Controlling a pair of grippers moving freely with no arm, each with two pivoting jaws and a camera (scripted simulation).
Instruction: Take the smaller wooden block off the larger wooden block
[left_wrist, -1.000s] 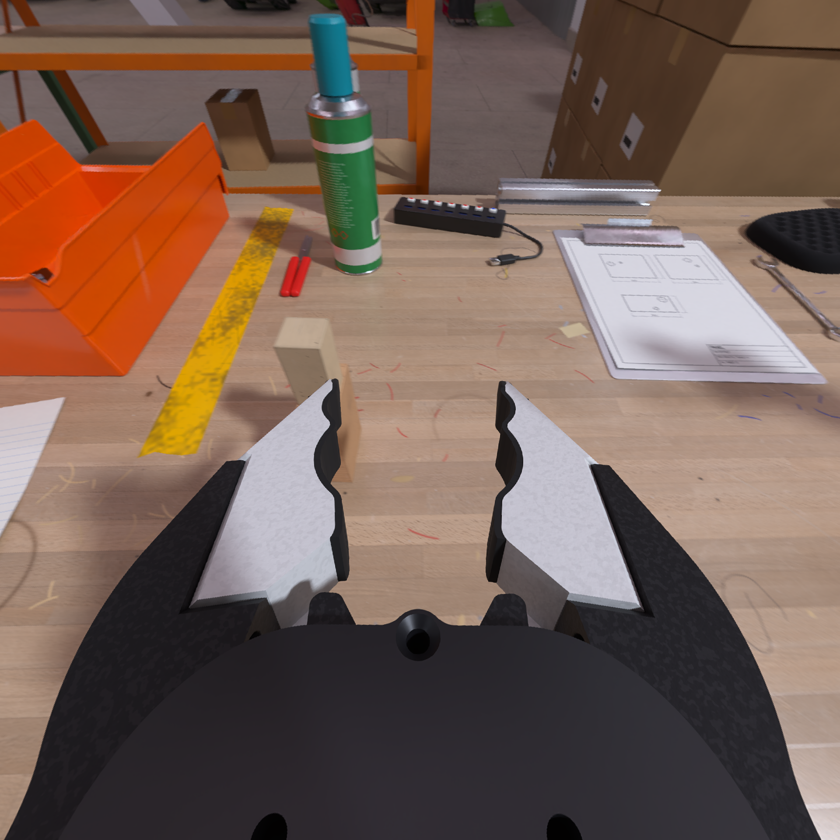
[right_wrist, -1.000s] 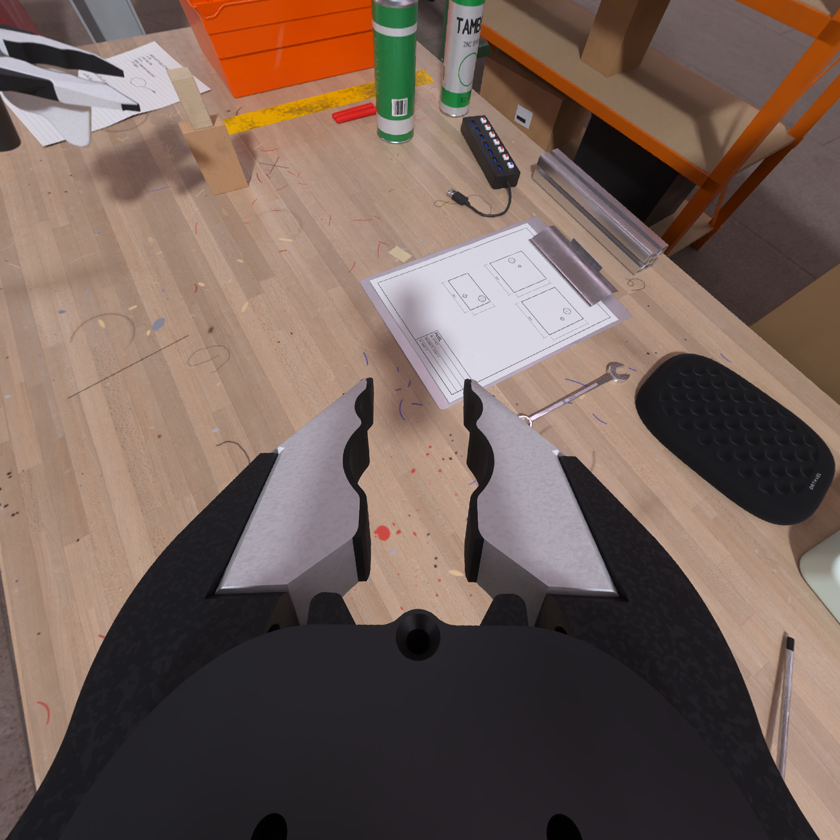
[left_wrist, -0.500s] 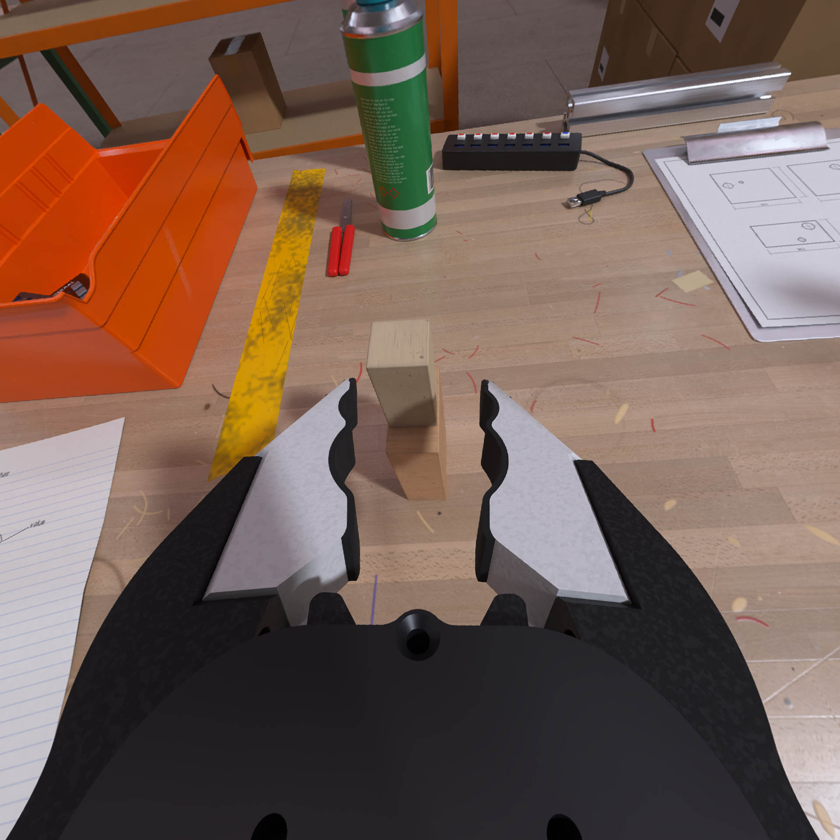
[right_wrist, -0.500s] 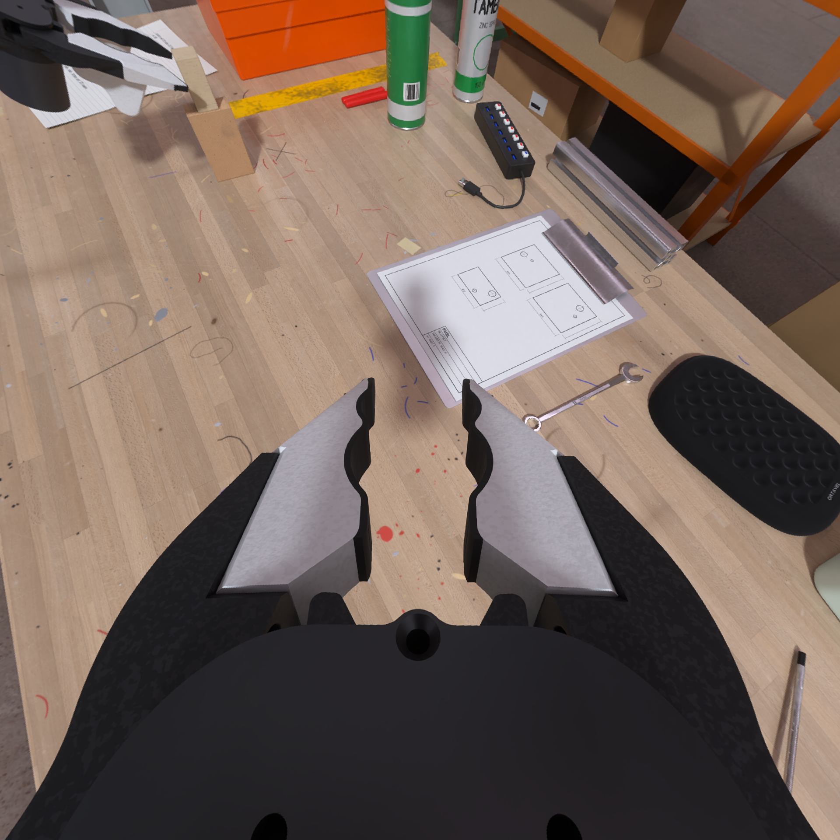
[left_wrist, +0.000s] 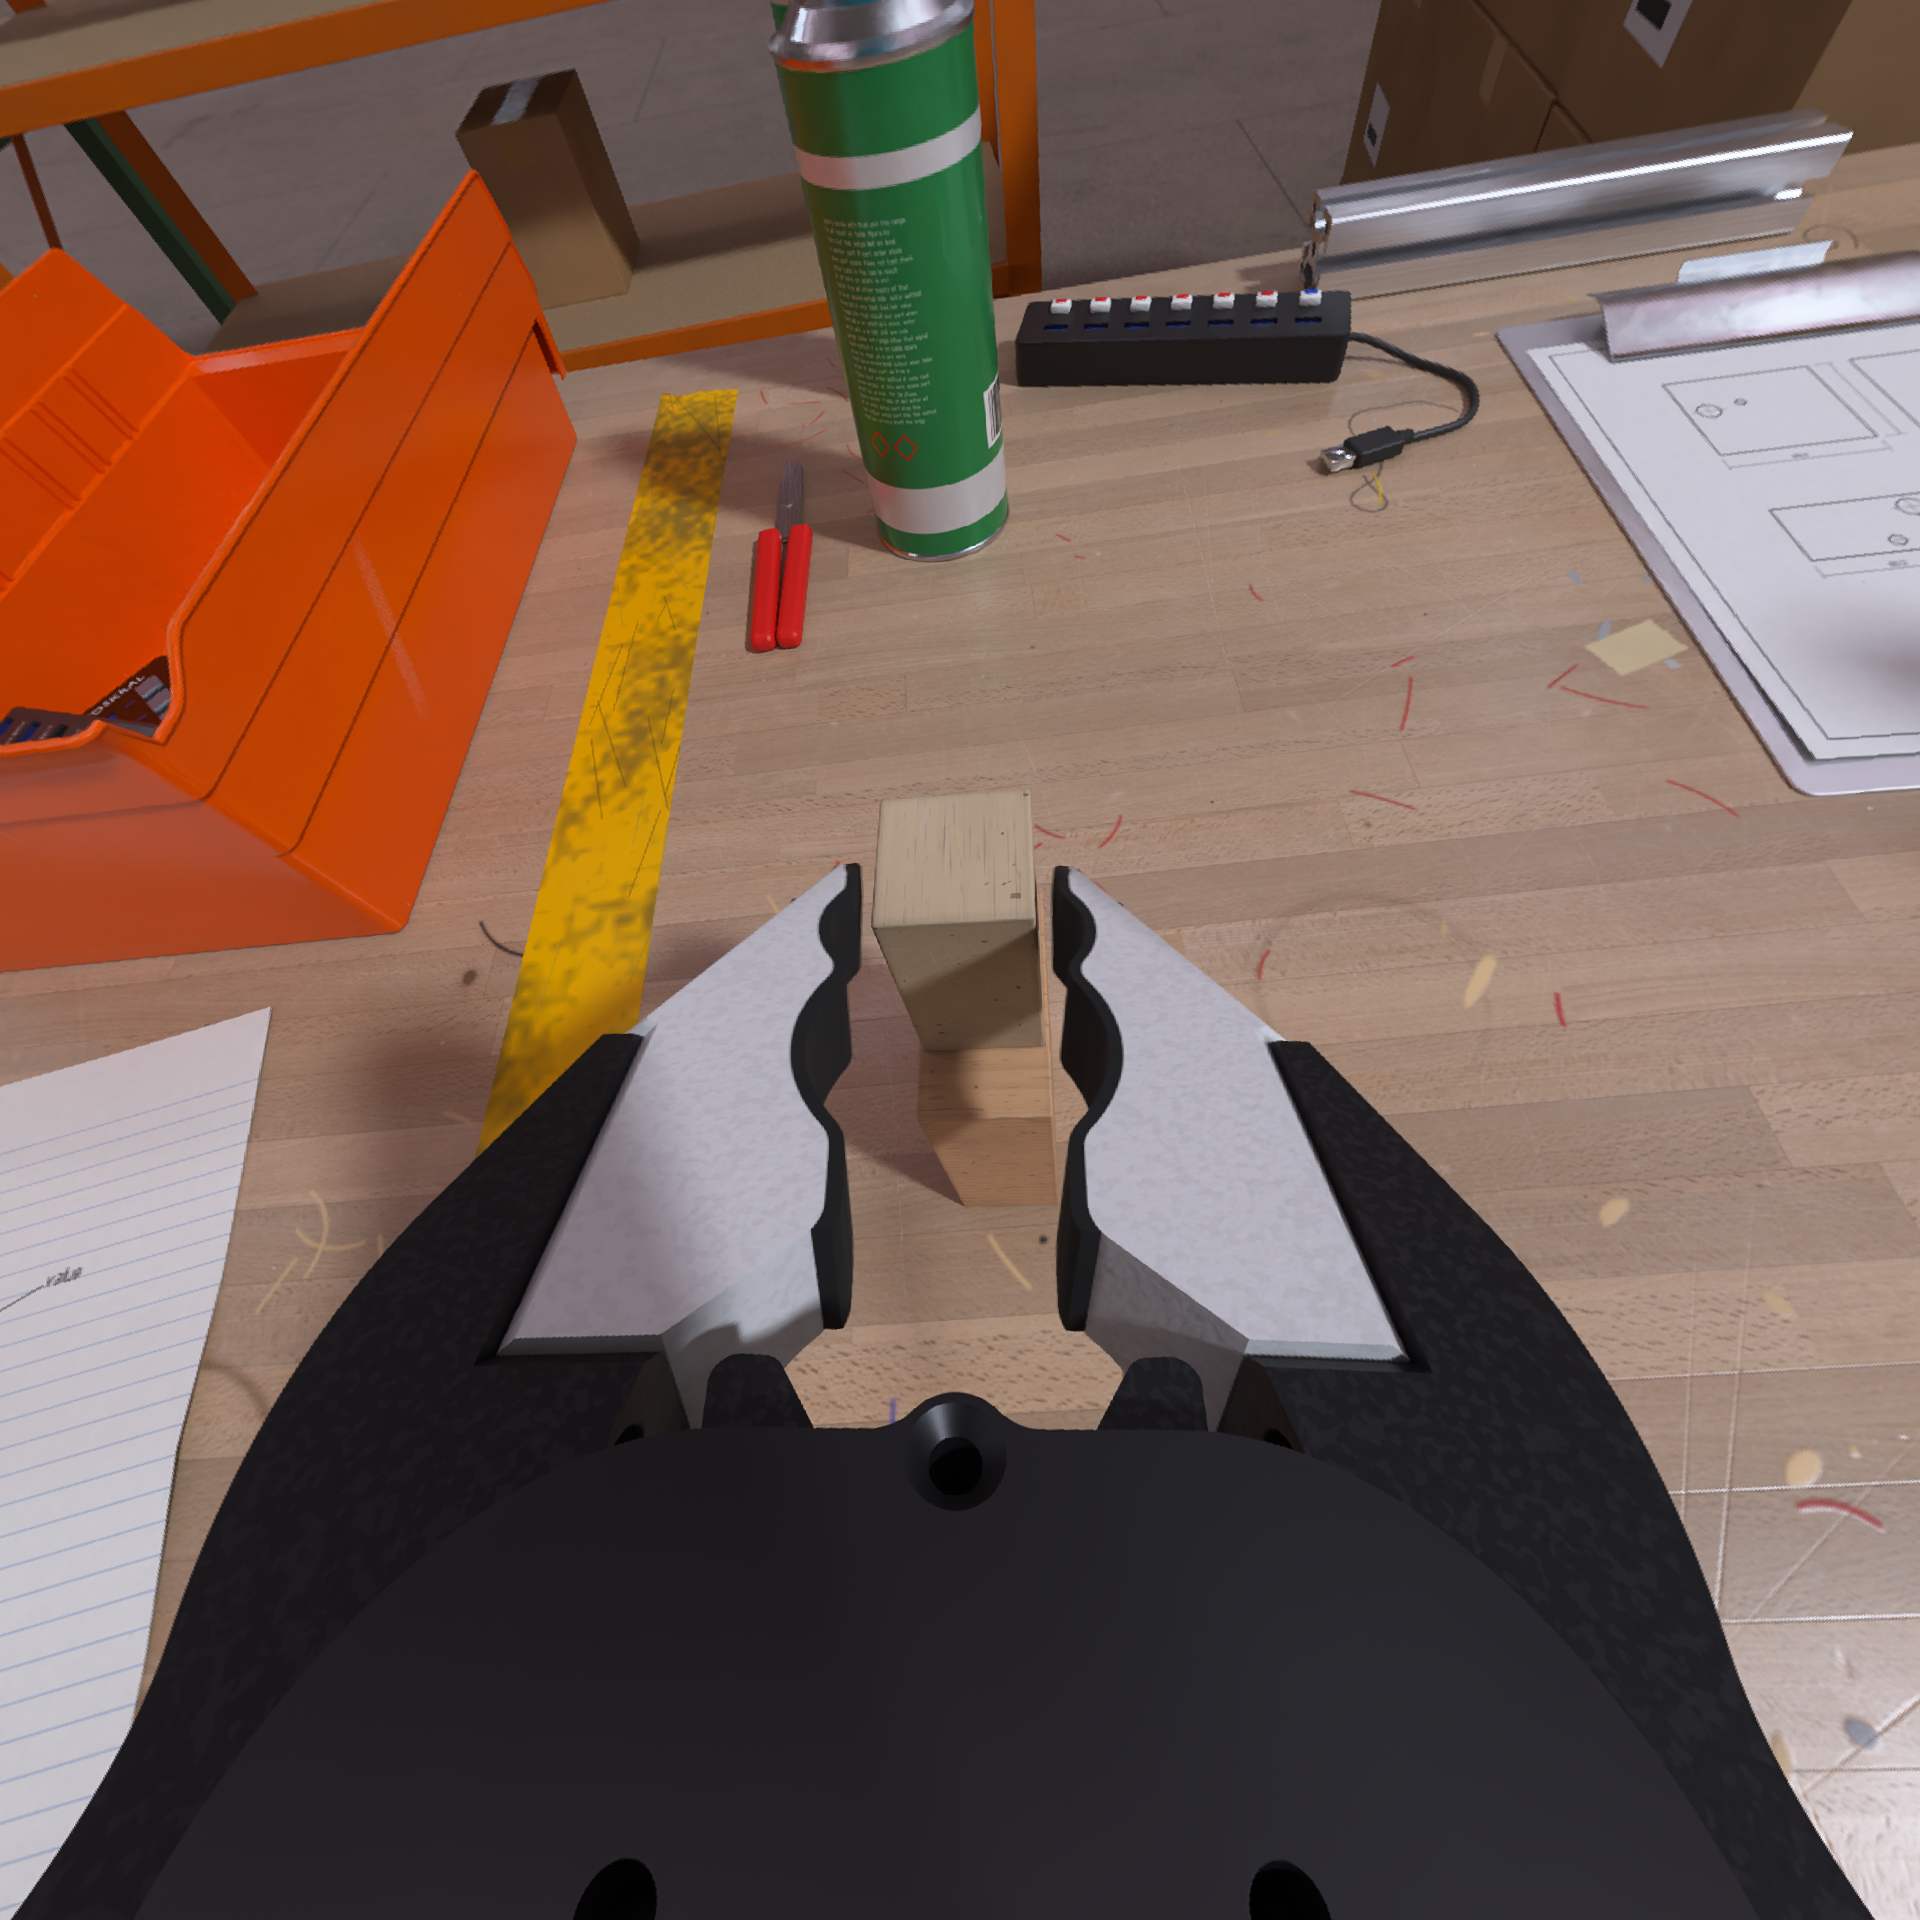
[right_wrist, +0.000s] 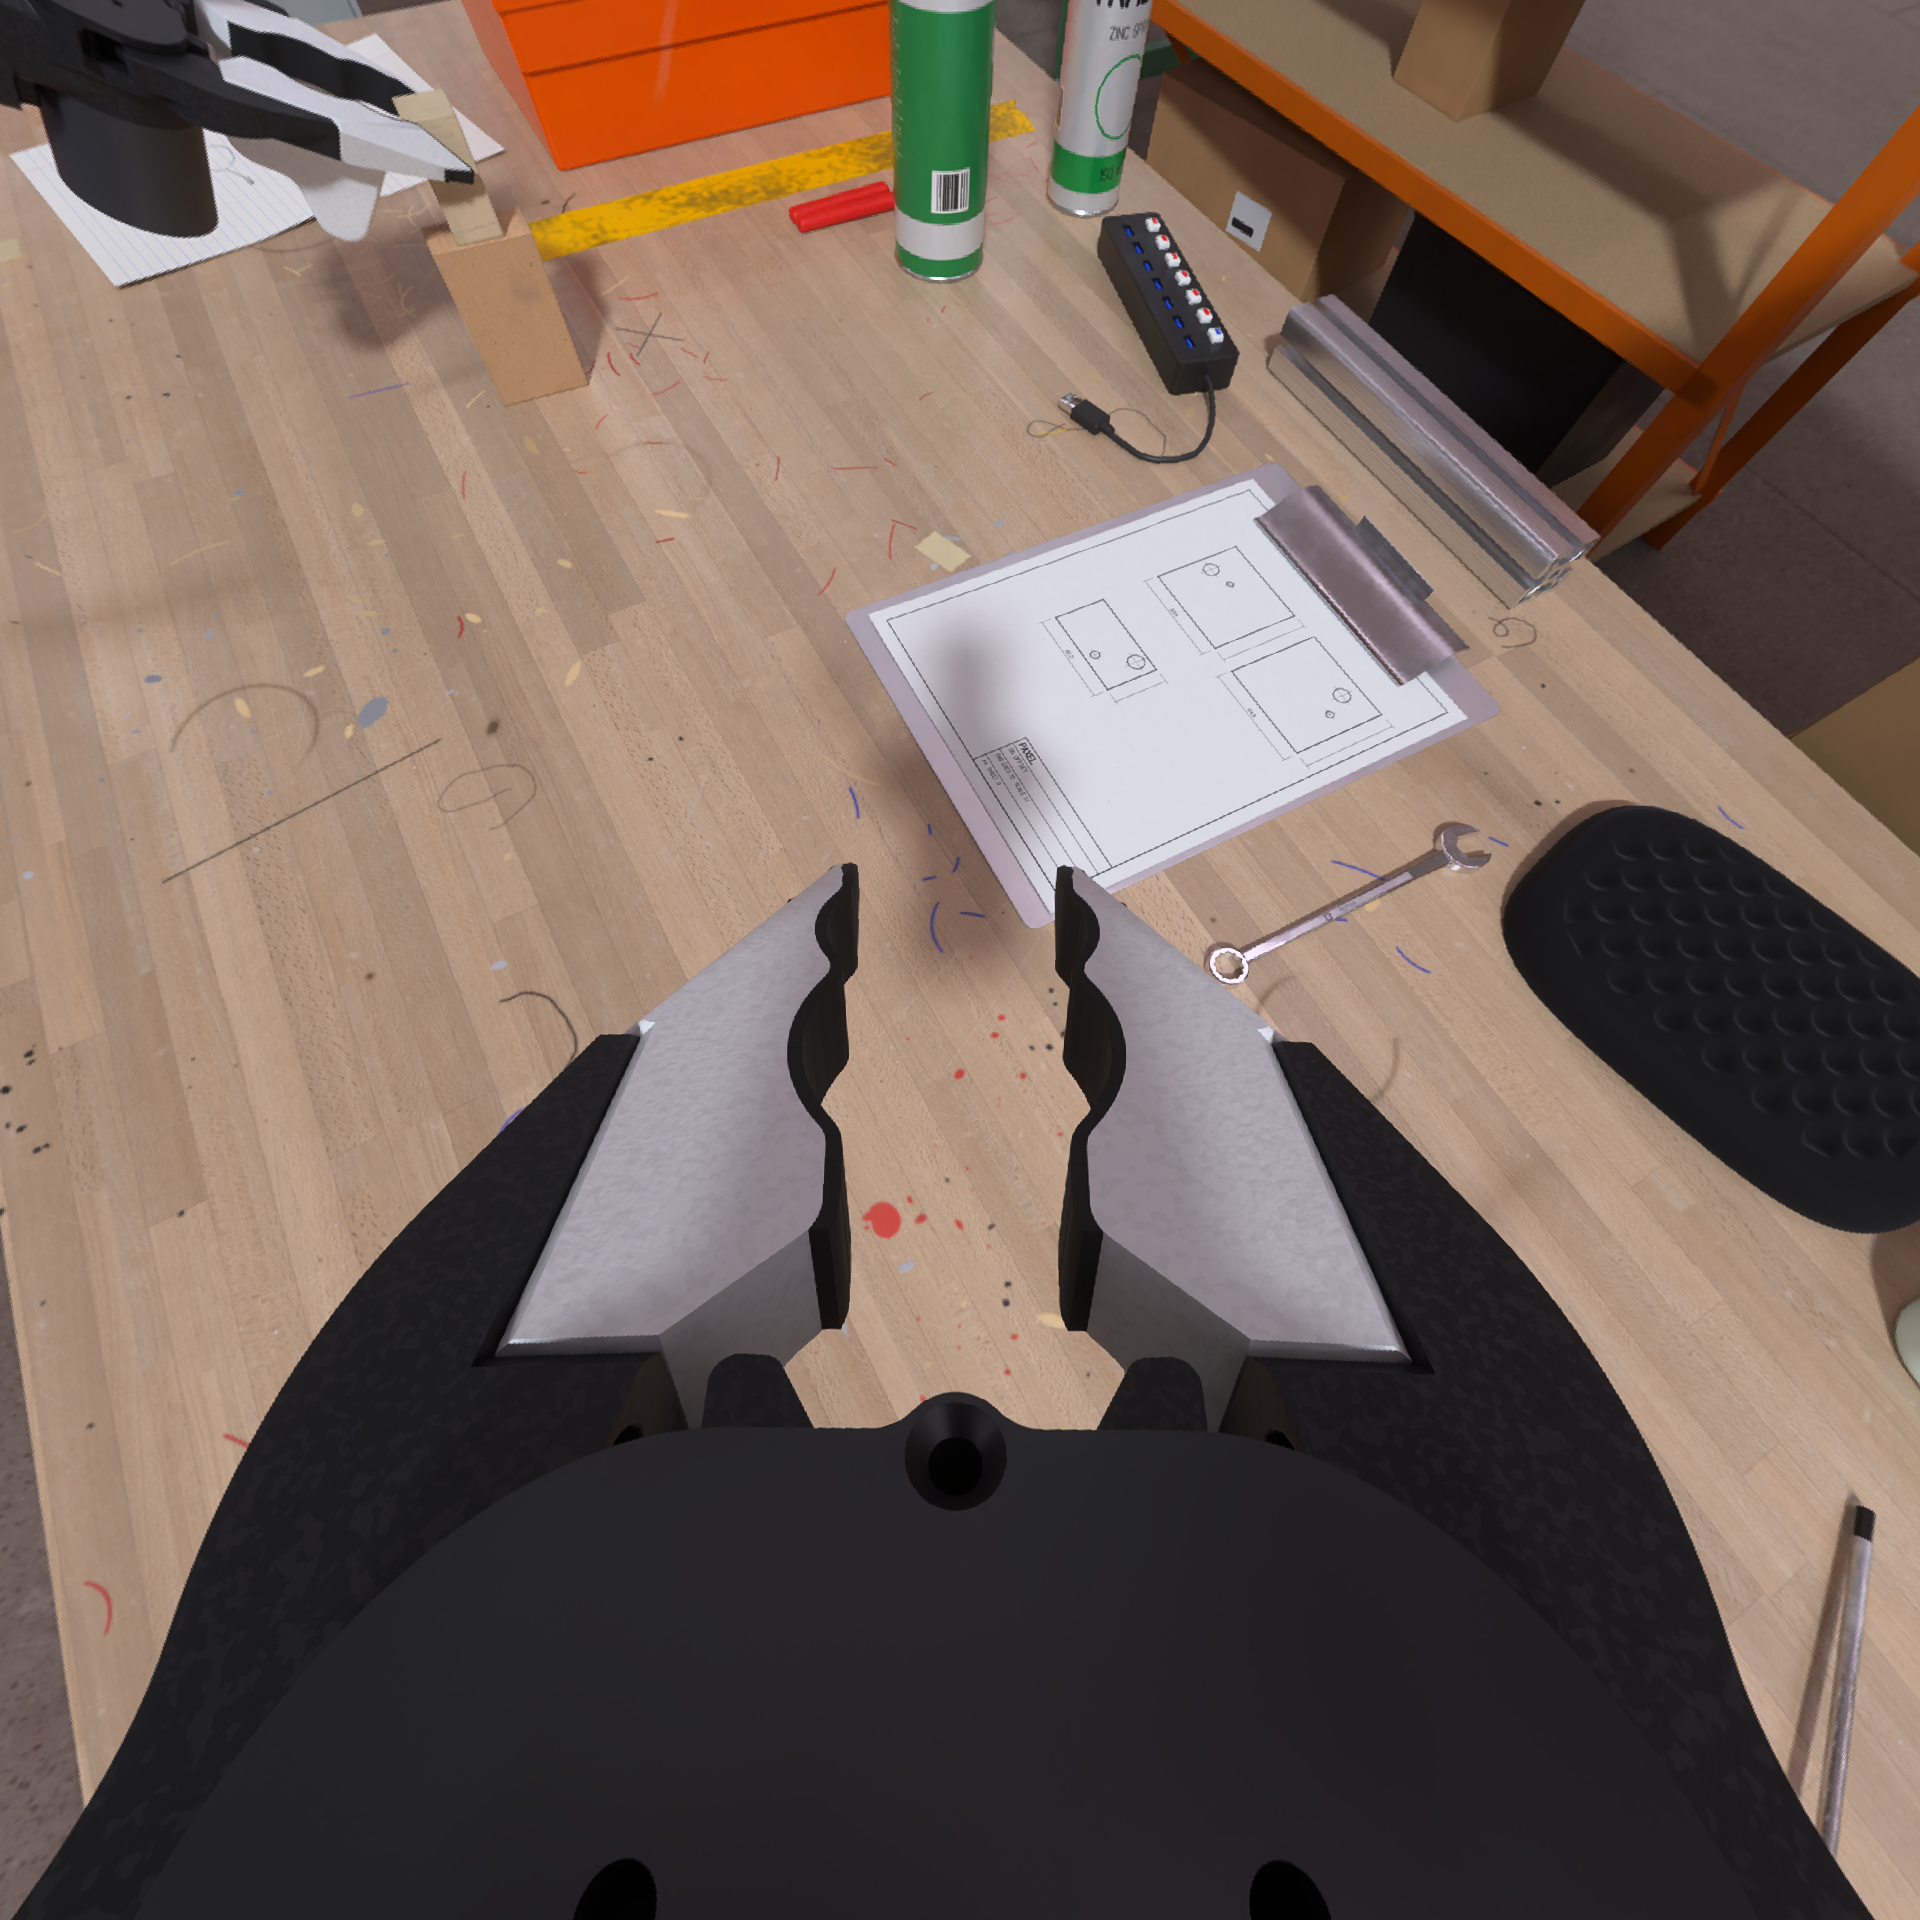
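The smaller pale wooden block (left_wrist: 956, 914) stands upright on the larger tan wooden block (left_wrist: 992, 1132) on the workbench. My left gripper (left_wrist: 953, 873) is open, its jaws closely straddling the smaller block with thin gaps on both sides. In the right wrist view the left gripper (right_wrist: 431, 135) reaches in from the left around the smaller block (right_wrist: 473, 213) above the larger block (right_wrist: 509, 312). My right gripper (right_wrist: 954, 873) is open and empty, far from the blocks, over bare bench near the clipboard corner.
An orange bin (left_wrist: 260, 623), yellow tape strip (left_wrist: 623, 748), red-handled pliers (left_wrist: 781, 582) and green spray can (left_wrist: 914, 343) lie beyond the blocks. A clipboard (right_wrist: 1164, 686), wrench (right_wrist: 1340, 904), black pad (right_wrist: 1725, 997) and USB hub (right_wrist: 1174, 301) sit to the right. Lined paper (left_wrist: 94, 1351) lies left.
My left gripper has swung over and moved forward so the smaller block sits between its fingertips, and its jaws have narrowed. My right gripper has drifted slightly, its opening unchanged.
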